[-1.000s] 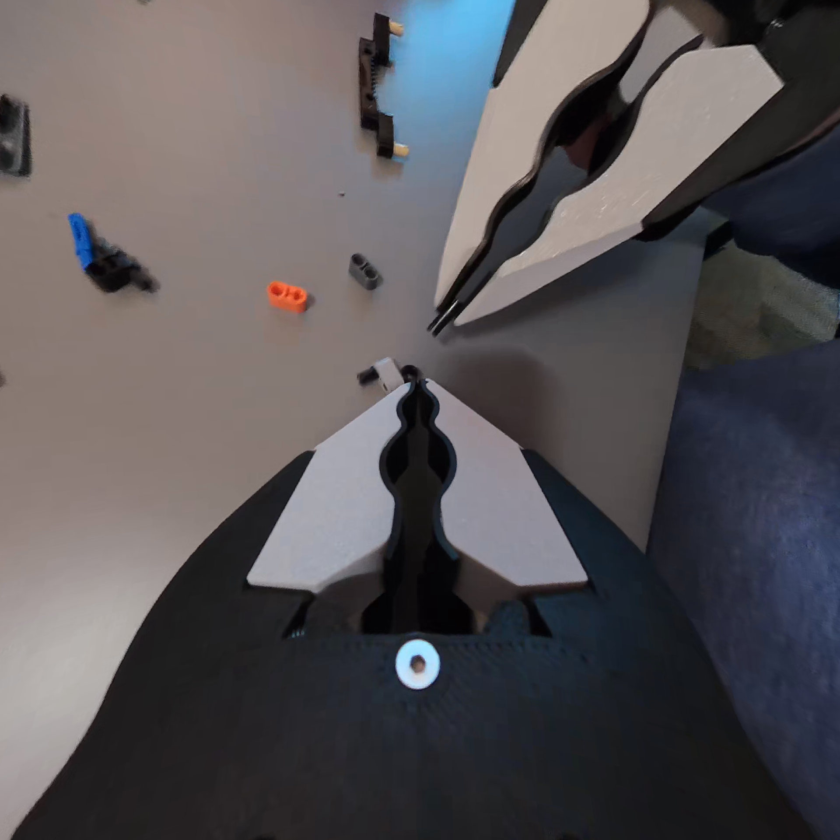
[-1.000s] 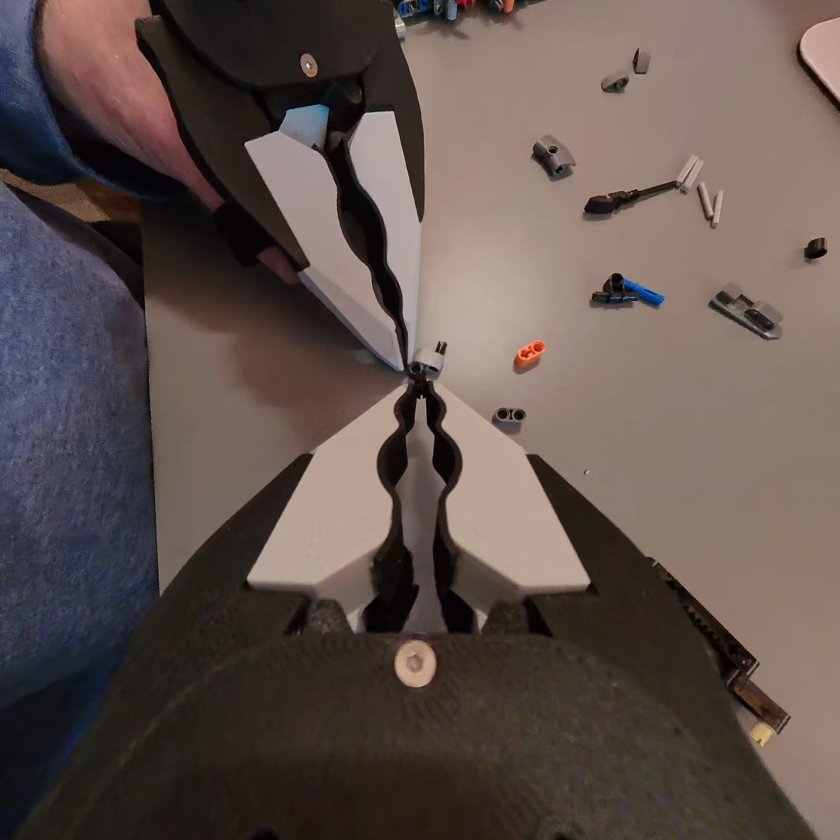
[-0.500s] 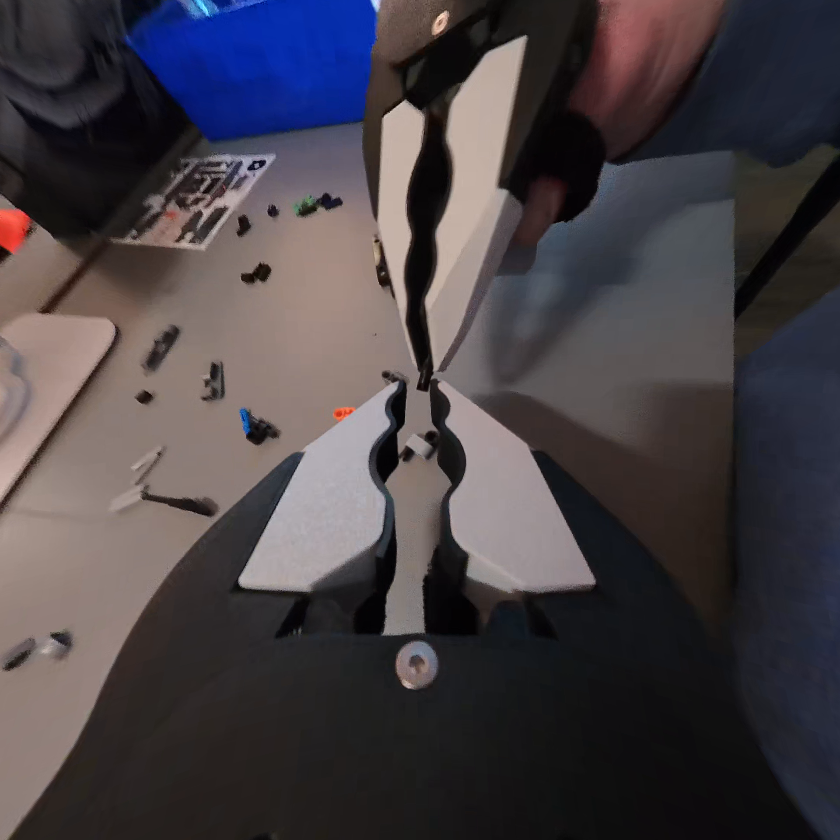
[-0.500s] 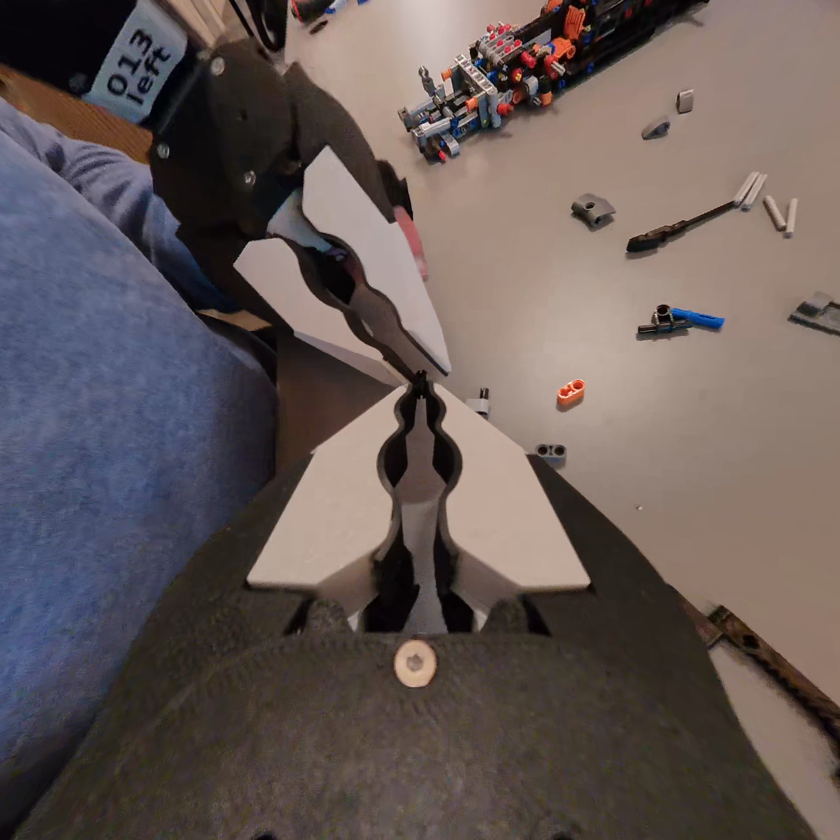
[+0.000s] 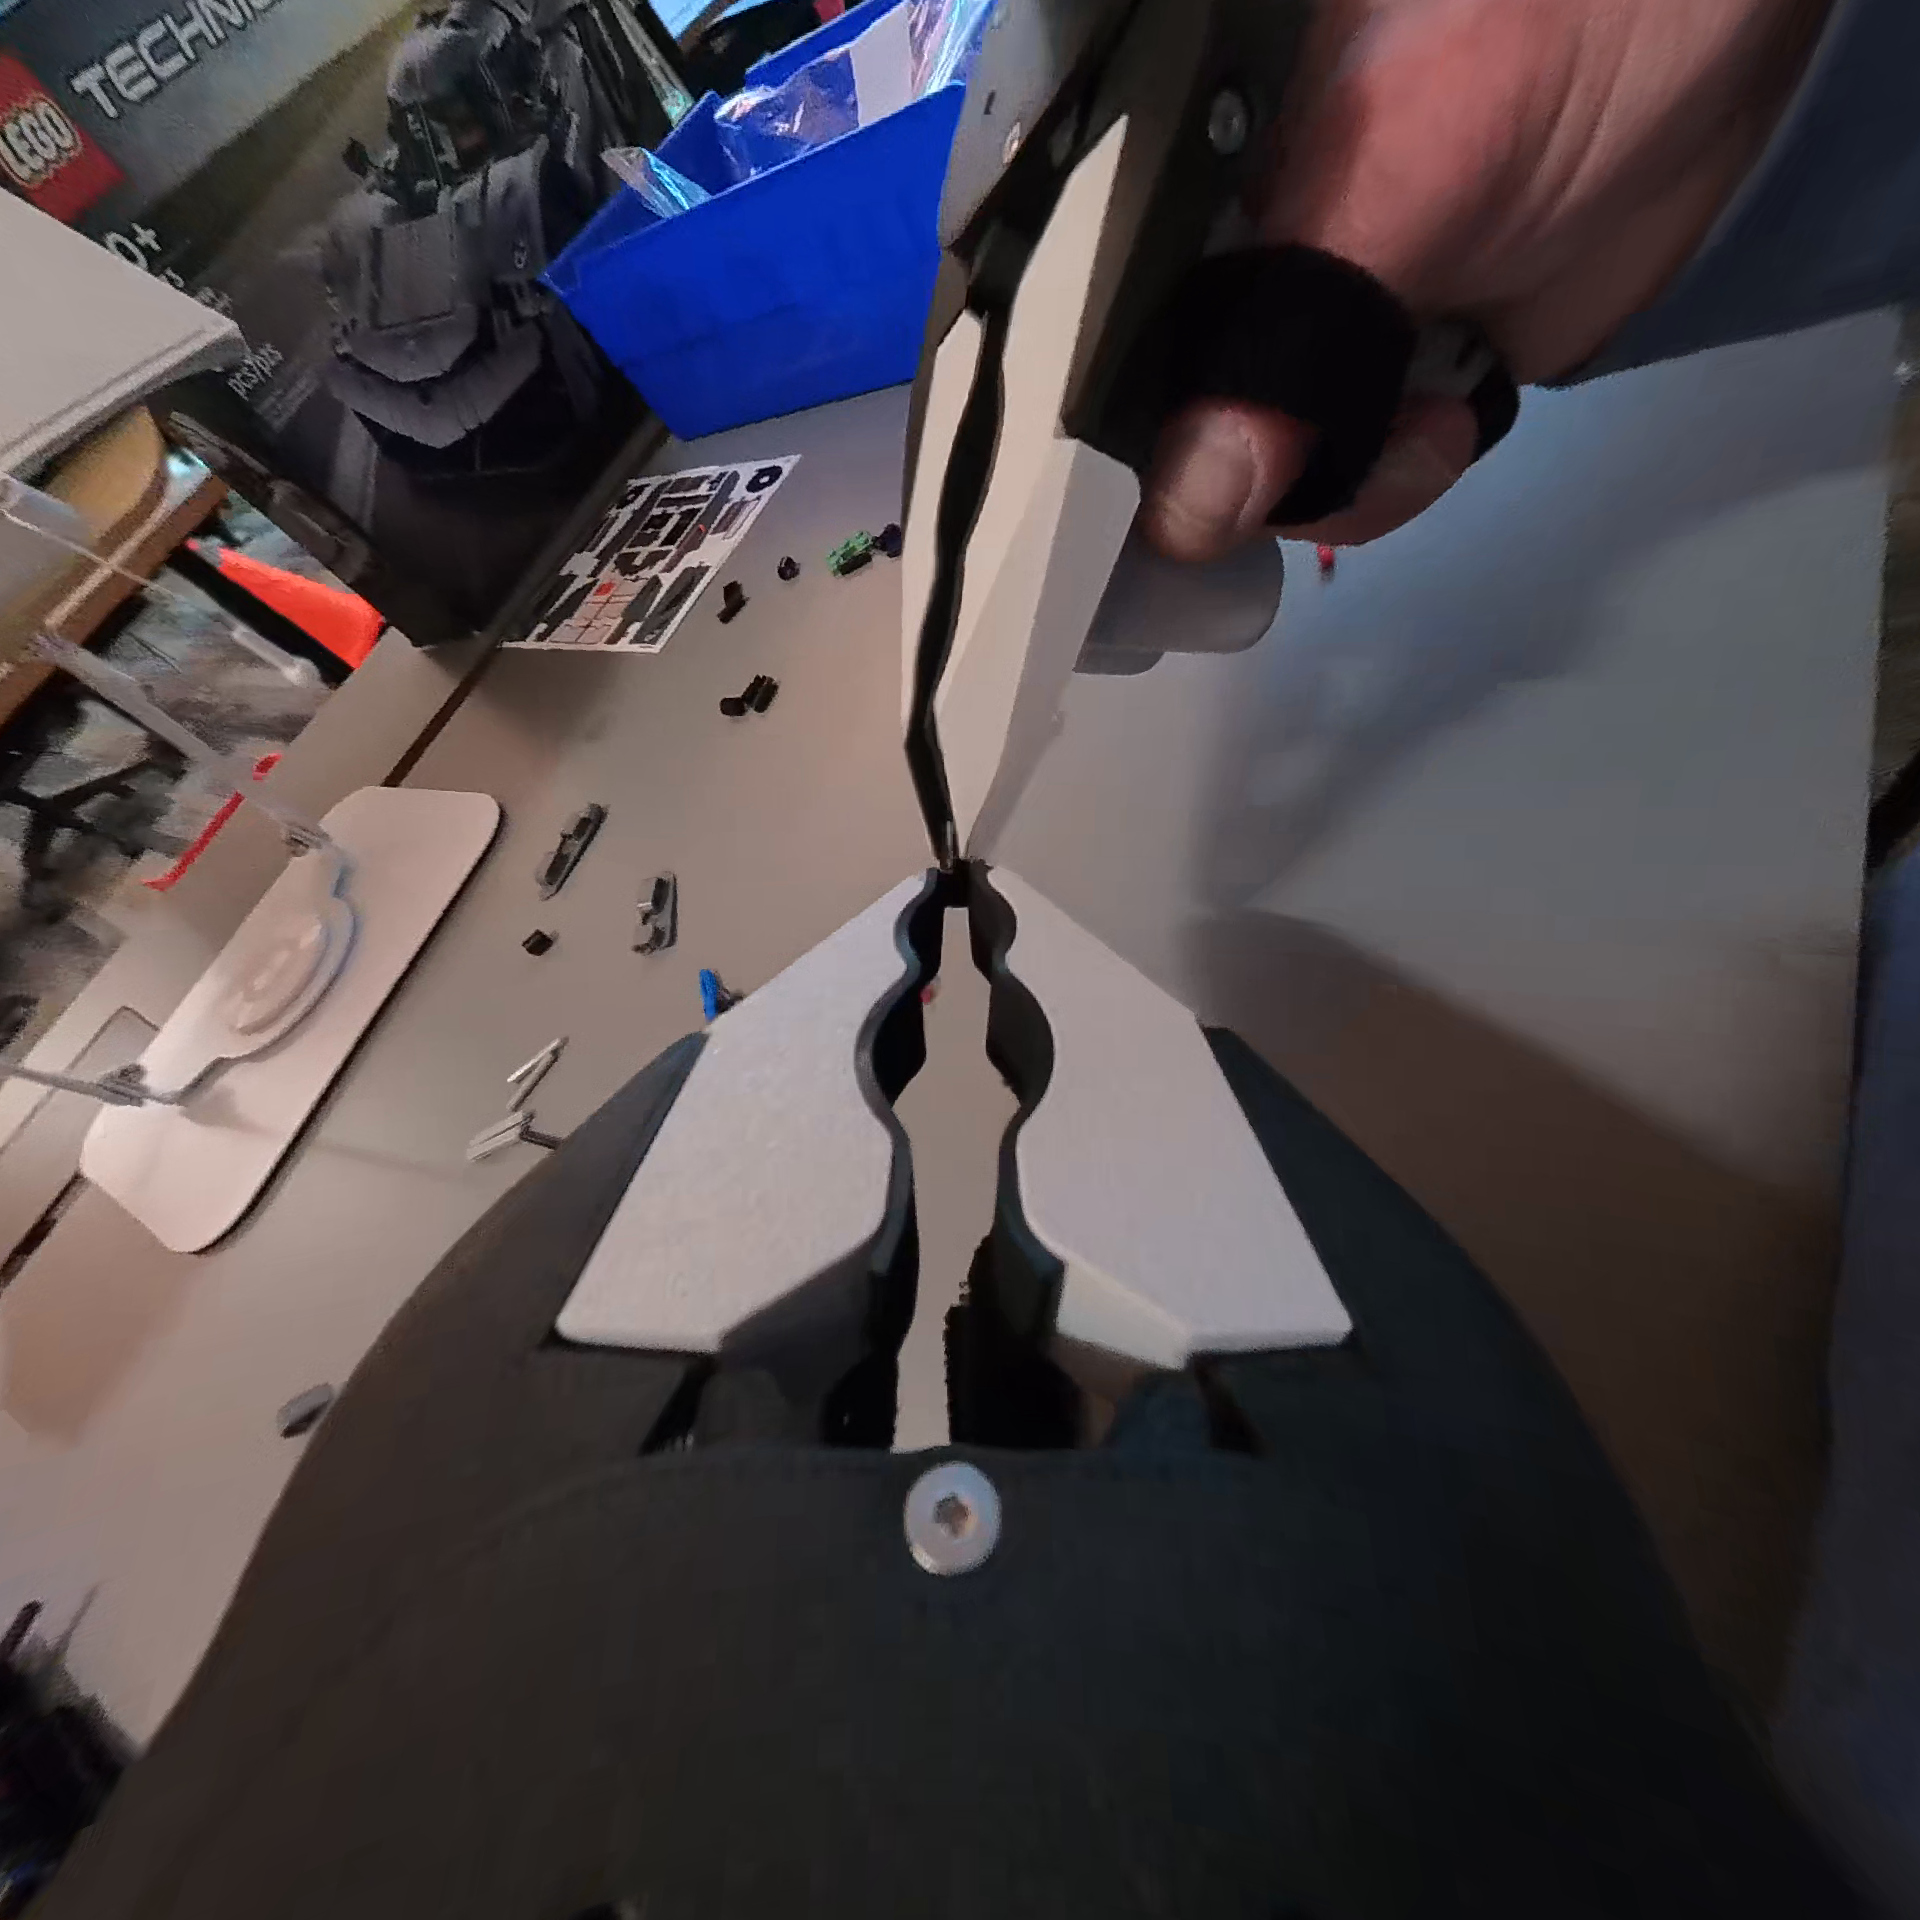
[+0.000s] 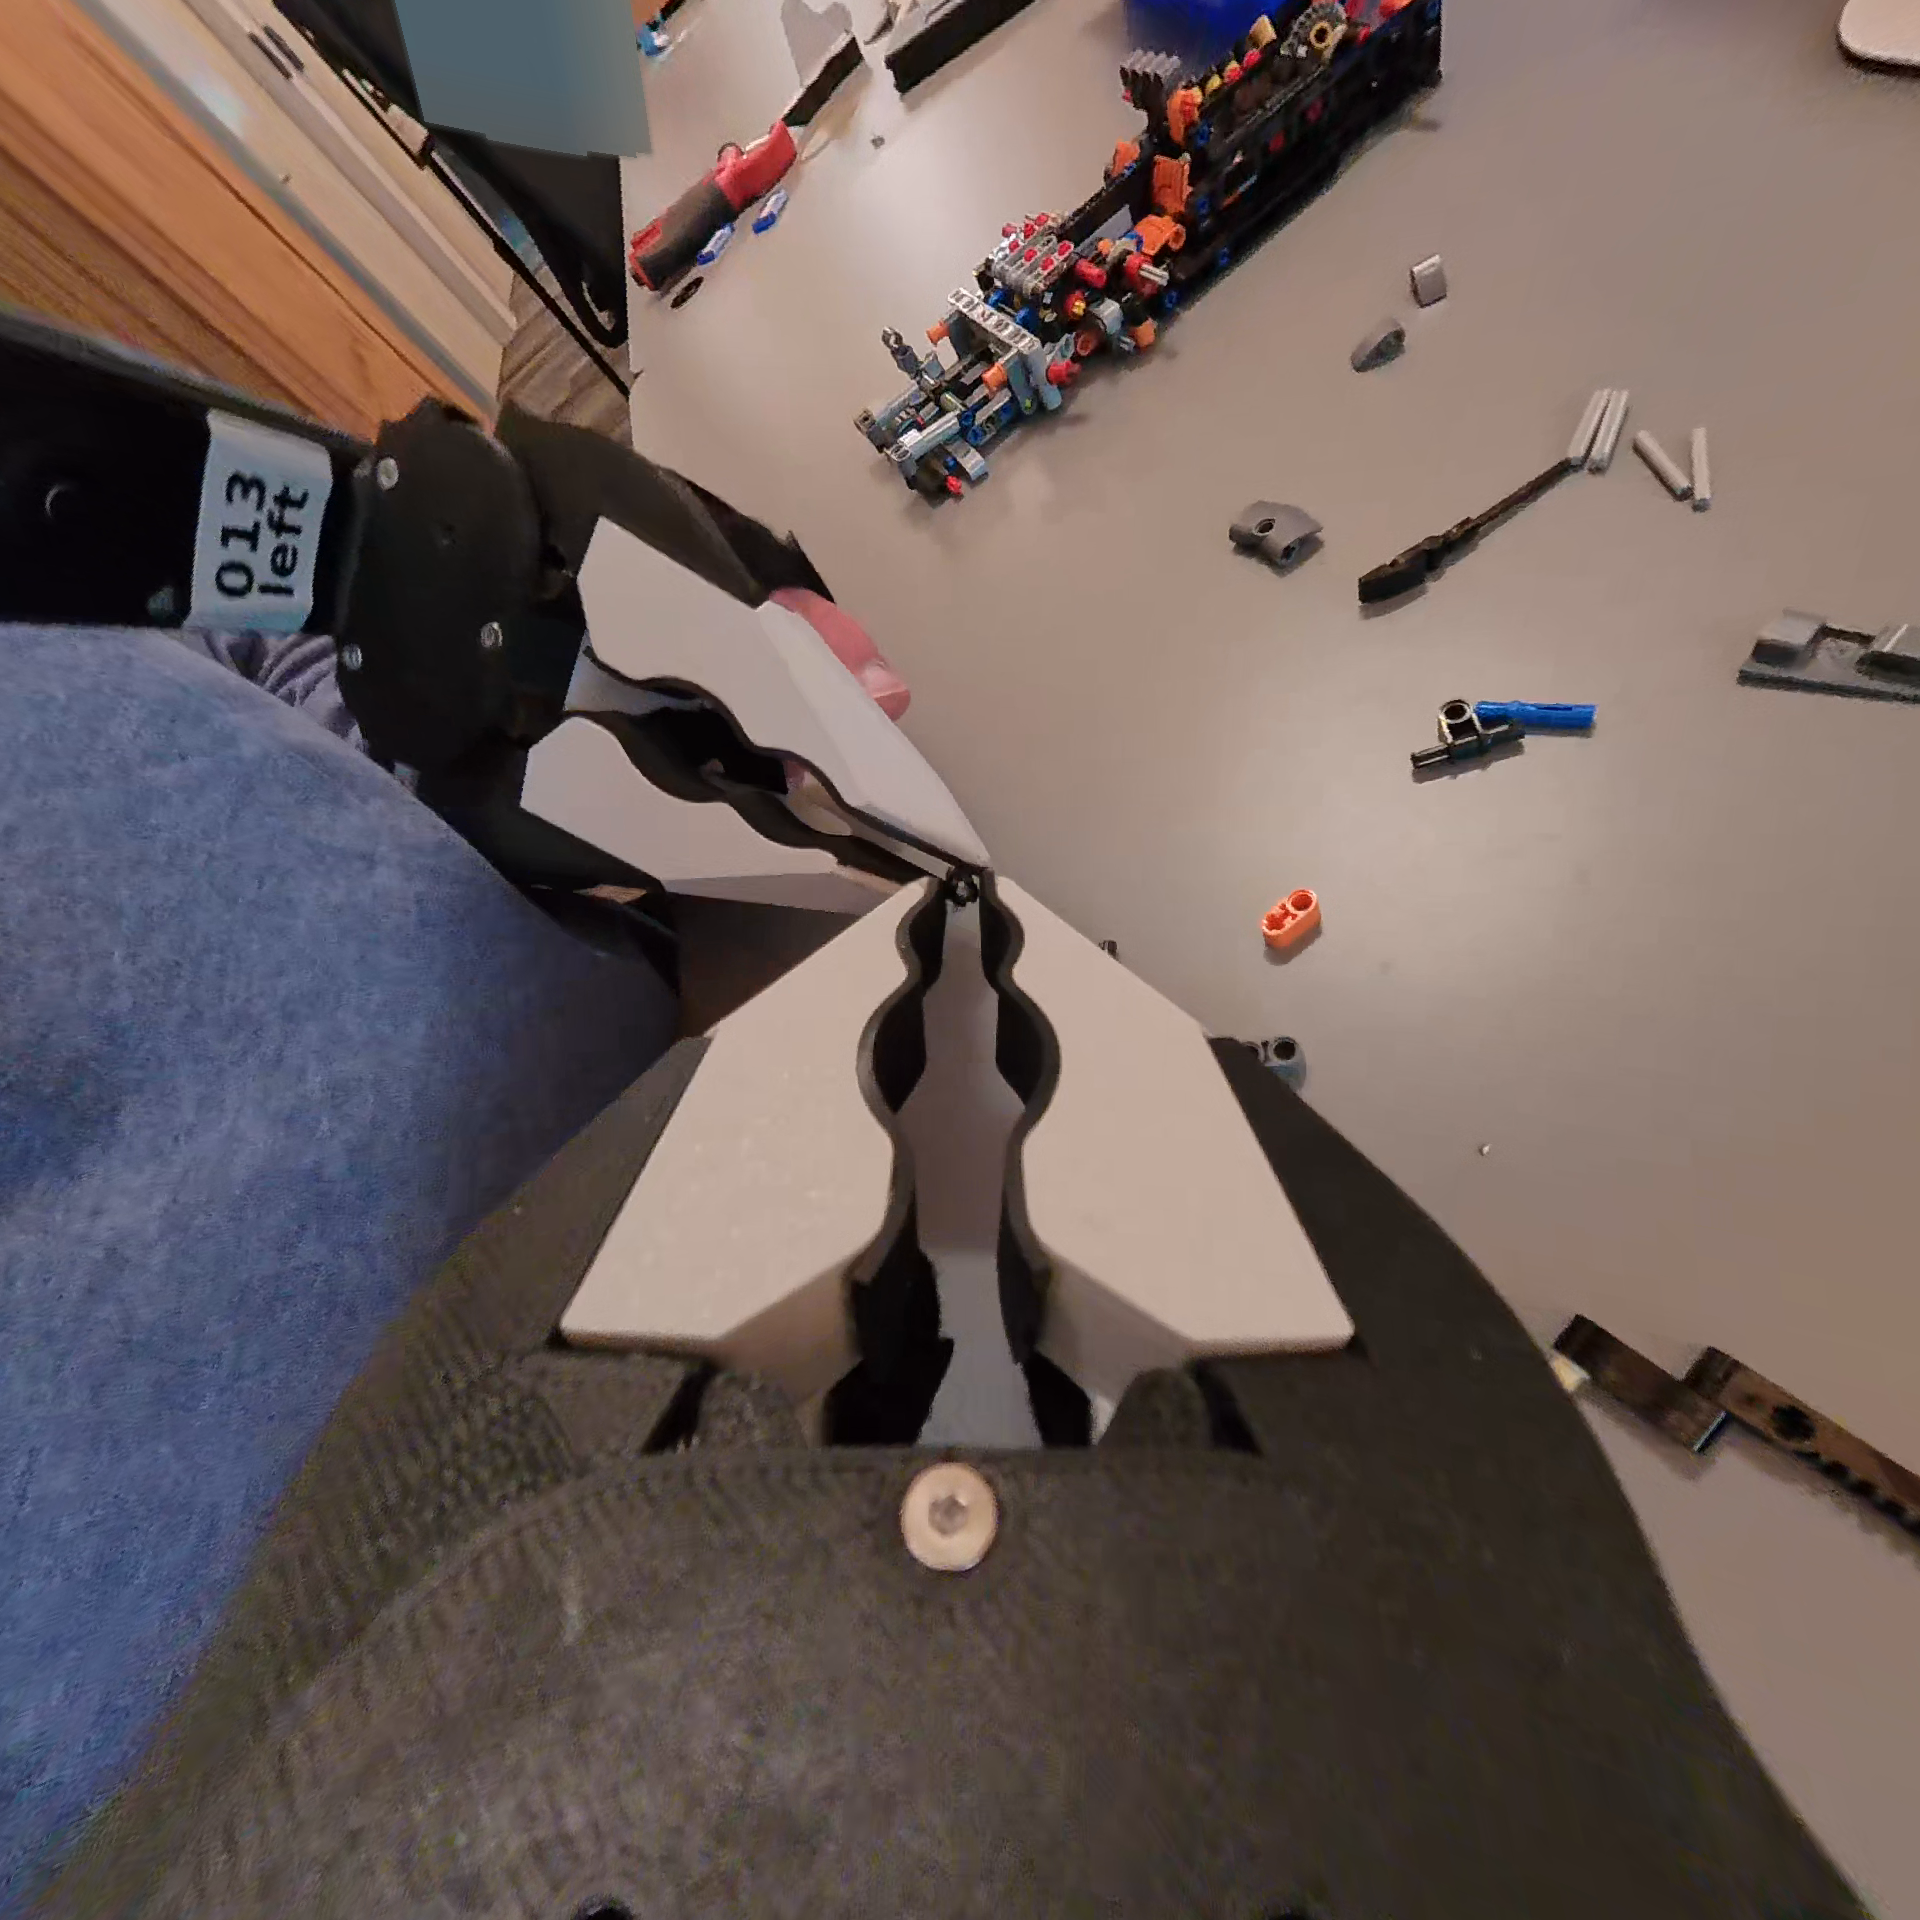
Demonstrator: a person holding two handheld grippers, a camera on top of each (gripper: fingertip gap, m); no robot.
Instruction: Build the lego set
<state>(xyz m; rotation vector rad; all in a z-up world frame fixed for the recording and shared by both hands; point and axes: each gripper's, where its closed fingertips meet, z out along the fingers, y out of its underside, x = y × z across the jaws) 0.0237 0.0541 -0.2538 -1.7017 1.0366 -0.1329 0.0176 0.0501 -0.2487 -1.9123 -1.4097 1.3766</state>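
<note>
A tiny black pin (image 6: 962, 889) sits at the tips of my right gripper (image 6: 962, 896), which is shut on it above the grey table (image 6: 1455, 1039). My left gripper (image 5: 958, 900) meets it tip to tip, its jaws nearly closed on the same black pin (image 5: 952, 871). In the left wrist view the right gripper (image 5: 951, 854) comes down from above, held by a hand (image 5: 1455, 208). In the right wrist view the left gripper (image 6: 961, 864) comes in from the left. The partly built model (image 6: 1143, 260) lies at the back of the table.
Loose parts lie to the right: an orange connector (image 6: 1290, 920), a dark grey connector (image 6: 1283, 1051), a blue pin on a black piece (image 6: 1496, 727), a black axle part (image 6: 1455, 540), a black gear rack (image 6: 1766, 1434). A blue bin (image 5: 790, 270), sticker sheet (image 5: 665, 561) and white pad (image 5: 301, 1018) lie beyond. The partly built model (image 6: 1143, 260) is about equally far from each gripper, around 30 cm.
My left gripper let go of the small grey connector, opened, then closed again at the right gripper's tip. Both grippers tilted up from the table, tips still together.
</note>
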